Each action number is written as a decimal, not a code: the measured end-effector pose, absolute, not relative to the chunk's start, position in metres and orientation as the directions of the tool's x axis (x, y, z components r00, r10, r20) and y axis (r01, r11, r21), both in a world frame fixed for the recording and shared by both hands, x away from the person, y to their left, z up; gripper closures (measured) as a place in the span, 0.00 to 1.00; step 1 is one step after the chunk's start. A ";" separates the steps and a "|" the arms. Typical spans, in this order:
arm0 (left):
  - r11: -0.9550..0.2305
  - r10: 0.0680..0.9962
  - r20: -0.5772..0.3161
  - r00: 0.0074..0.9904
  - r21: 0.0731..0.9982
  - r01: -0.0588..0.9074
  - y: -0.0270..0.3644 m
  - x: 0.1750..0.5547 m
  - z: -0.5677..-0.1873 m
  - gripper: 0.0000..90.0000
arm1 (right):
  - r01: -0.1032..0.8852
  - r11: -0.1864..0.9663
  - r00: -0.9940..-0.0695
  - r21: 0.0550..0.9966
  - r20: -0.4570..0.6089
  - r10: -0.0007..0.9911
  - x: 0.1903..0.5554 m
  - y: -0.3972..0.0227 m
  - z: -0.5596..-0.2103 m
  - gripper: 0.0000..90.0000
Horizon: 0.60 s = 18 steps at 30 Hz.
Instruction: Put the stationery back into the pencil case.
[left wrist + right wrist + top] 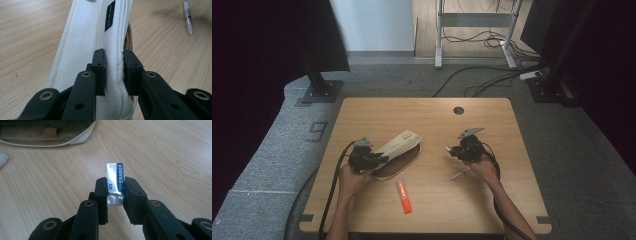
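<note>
My right tongs (pixel 115 195) pinch the eraser (pixel 115 178) by its long sides, above the tabletop (pixel 437 200); it looks light, firm and glossy, so it may slip. My left tongs (pixel 113 72) clamp the pencil case (pixel 85 45) by its soft, limp canvas flap, holding it open.

Left gripper (pixel 379 159): left of the table's middle (pixel 432 165), jaws clamped on the white pouch (pixel 92 37), forearm in from the near edge. Right gripper (pixel 451 149): right of that middle, 2 jaws pinching the eraser (pixel 115 182), aimed toward the pouch.
</note>
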State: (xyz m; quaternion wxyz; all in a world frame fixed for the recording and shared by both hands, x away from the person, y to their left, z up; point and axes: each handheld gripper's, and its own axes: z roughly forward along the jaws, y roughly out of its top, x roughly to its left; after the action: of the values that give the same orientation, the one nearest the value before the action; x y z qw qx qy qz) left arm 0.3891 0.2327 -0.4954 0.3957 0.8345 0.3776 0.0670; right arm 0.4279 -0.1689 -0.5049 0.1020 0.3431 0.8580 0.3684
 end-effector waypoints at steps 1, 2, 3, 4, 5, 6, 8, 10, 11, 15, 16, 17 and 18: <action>-0.402 0.683 -0.187 0.706 0.711 0.577 0.233 0.389 -0.495 0.82 | 0.511 0.497 -0.746 0.702 0.075 0.661 0.428 -0.167 -0.505 0.80; -0.401 0.683 -0.187 0.706 0.711 0.577 0.233 0.389 -0.495 0.82 | 0.507 0.500 -0.749 0.702 0.073 0.658 0.428 -0.165 -0.505 0.80; -0.401 0.684 -0.187 0.706 0.711 0.577 0.233 0.389 -0.495 0.82 | 0.512 0.500 -0.747 0.698 0.076 0.660 0.428 -0.164 -0.505 0.80; -0.401 0.684 -0.187 0.706 0.711 0.577 0.233 0.389 -0.495 0.82 | 0.505 0.506 -0.752 0.699 0.069 0.656 0.428 -0.162 -0.505 0.80; -0.401 0.684 -0.186 0.705 0.712 0.577 0.233 0.389 -0.495 0.82 | 0.506 0.506 -0.752 0.698 0.071 0.655 0.428 -0.160 -0.506 0.80; -0.401 0.684 -0.186 0.705 0.712 0.577 0.233 0.389 -0.495 0.82 | 0.503 0.510 -0.755 0.698 0.067 0.653 0.428 -0.159 -0.506 0.80; -0.401 0.684 -0.185 0.705 0.712 0.576 0.233 0.389 -0.495 0.82 | 0.502 0.512 -0.757 0.696 0.068 0.650 0.428 -0.156 -0.506 0.80; -0.400 0.685 -0.185 0.705 0.713 0.576 0.233 0.389 -0.495 0.82 | 0.496 0.517 -0.762 0.697 0.063 0.645 0.429 -0.153 -0.506 0.80; -0.399 0.685 -0.185 0.704 0.714 0.575 0.233 0.389 -0.495 0.82 | 0.497 0.519 -0.762 0.695 0.064 0.644 0.429 -0.151 -0.506 0.80; -0.398 0.686 -0.182 0.704 0.716 0.573 0.233 0.389 -0.494 0.83 | 0.489 0.530 -0.770 0.693 0.056 0.636 0.429 -0.145 -0.506 0.80; -0.398 0.686 -0.182 0.704 0.716 0.573 0.233 0.389 -0.494 0.83 | 0.487 0.532 -0.771 0.693 0.055 0.634 0.429 -0.143 -0.506 0.80; -0.398 0.687 -0.182 0.704 0.717 0.573 0.233 0.389 -0.494 0.83 | 0.486 0.535 -0.774 0.692 0.056 0.631 0.429 -0.141 -0.507 0.80; -0.398 0.687 -0.181 0.704 0.717 0.572 0.233 0.388 -0.494 0.83 | 0.485 0.535 -0.774 0.691 0.054 0.631 0.429 -0.140 -0.507 0.80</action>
State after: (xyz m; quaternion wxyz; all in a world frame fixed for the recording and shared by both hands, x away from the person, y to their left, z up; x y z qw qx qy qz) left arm 0.3885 0.2331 -0.4941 0.3978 0.8329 0.3779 0.0719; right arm 0.4291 -0.1397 -0.5067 0.1013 0.3207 0.8703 0.3599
